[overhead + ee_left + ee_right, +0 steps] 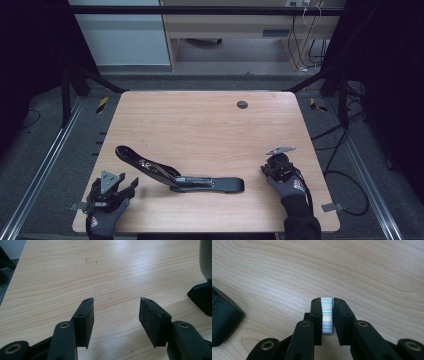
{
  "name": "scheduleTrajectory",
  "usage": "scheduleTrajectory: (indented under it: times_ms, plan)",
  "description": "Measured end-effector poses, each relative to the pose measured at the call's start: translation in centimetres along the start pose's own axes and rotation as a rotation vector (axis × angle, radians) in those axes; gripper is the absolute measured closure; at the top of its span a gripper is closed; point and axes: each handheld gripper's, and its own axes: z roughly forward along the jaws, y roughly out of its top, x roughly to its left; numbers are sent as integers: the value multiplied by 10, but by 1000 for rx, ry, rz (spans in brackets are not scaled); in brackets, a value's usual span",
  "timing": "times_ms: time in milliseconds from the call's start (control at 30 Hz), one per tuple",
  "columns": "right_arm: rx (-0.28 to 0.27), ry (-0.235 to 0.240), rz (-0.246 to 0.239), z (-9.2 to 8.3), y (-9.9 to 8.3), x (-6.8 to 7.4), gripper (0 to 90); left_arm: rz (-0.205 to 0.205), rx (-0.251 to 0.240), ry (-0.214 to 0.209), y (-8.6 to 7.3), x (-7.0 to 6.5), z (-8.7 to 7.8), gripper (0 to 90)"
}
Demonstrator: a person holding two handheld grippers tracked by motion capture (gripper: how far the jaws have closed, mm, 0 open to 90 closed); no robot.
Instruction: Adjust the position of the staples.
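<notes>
A long black stapler [200,183] lies near the table's front, its top arm [142,161] swung up and back to the left, so it stands open. My left gripper [131,185] rests at the front left corner, just left of the stapler. In the left gripper view this gripper [116,312] is open over bare wood, with the stapler's edge [203,300] at the far right. My right gripper [266,169] sits at the front right, to the right of the stapler's base. In the right gripper view its jaws [327,307] are shut on a shiny strip of staples [327,316], with the stapler's end [223,317] at the left.
The wooden table [200,125] has a dark round grommet hole [242,104] near its far edge. Metal rails and cables run on the floor on both sides. A cabinet stands beyond the table's far end.
</notes>
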Motion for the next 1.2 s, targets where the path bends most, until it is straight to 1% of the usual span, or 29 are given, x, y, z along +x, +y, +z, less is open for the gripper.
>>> scheduleTrajectory:
  times_ms: [100, 133, 167, 200, 233, 267, 367, 400, 433, 467, 500, 533, 567, 600, 667, 767, 833, 867, 900, 967, 1000, 1033, 1100, 1133, 1200]
  plan:
    - [-6, 10, 10, -4, 1, 0, 783, 1, -2, 0, 0, 0, 0, 455]
    - [-14, 10, 2, -4, 1, 0, 783, 1, -2, 0, 0, 0, 0, 455]
    - [-15, 18, 6, -6, 2, 0, 783, 2, -2, 0, 0, 0, 0, 455]
    - [-21, 10, 1, -7, 2, 0, 783, 2, -1, -1, 0, 0, 0, 455]
    - [-25, 22, 2, -8, 2, 1, 783, 2, -2, -3, 0, 0, 0, 456]
    - [-34, 21, -10, -9, 1, 1, 783, 2, -1, -3, 0, -1, 0, 456]
    - [-60, 45, -32, -14, -1, 3, 783, 6, 1, -5, 0, -1, 0, 456]
    - [-66, 61, -24, -17, -1, 4, 783, 4, 0, -6, 0, -1, 0, 456]
    - [-81, 62, -39, -18, -1, 4, 783, 2, 0, -6, 0, -1, 0, 456]
    - [-88, 77, -29, -21, -1, 5, 783, 4, 1, -6, 0, -1, 0, 456]
    - [-98, 86, -35, -25, 0, 6, 783, 4, 1, -6, 0, -1, 0, 456]
    - [-108, 79, -54, -26, 0, 5, 783, 4, 3, -7, 0, -1, 0, 455]
    - [-110, 88, -39, -30, 1, 6, 783, 0, 3, -9, 0, -1, 0, 455]
    - [-125, 92, -50, -32, 1, 4, 783, 0, 4, -9, -1, -1, 1, 454]
    - [-138, 98, -40, -37, 3, 4, 783, 7, 7, -10, -1, -2, 1, 455]
    - [-158, 106, -55, -44, 3, 2, 783, 6, 4, -13, -1, -1, 1, 456]
    - [-182, 123, -61, -49, 3, 1, 783, 0, 6, -15, -1, -1, 1, 457]
    - [-192, 124, -78, -51, 4, 0, 783, 1, 8, -15, -1, -1, 2, 457]
    - [-192, 127, -79, -54, 4, 1, 783, 0, 9, -16, -1, 0, 2, 457]
    - [-211, 121, -94, -56, 5, 0, 784, 0, 8, -15, -1, 0, 2, 458]
    - [-203, 121, -86, -57, 6, 1, 784, -3, 6, -15, -1, 0, 1, 457]
    - [-214, 120, -94, -57, 7, 2, 784, -5, 6, -16, -1, 0, 1, 457]
    - [-211, 126, -98, -59, 8, 4, 784, -6, 8, -15, -1, 0, 1, 456]
    - [-217, 129, -107, -59, 9, 4, 784, -4, 9, -18, -1, 0, 2, 456]
    - [-232, 145, -147, -61, 11, 7, 784, -2, 14, -20, -1, 0, 3, 455]
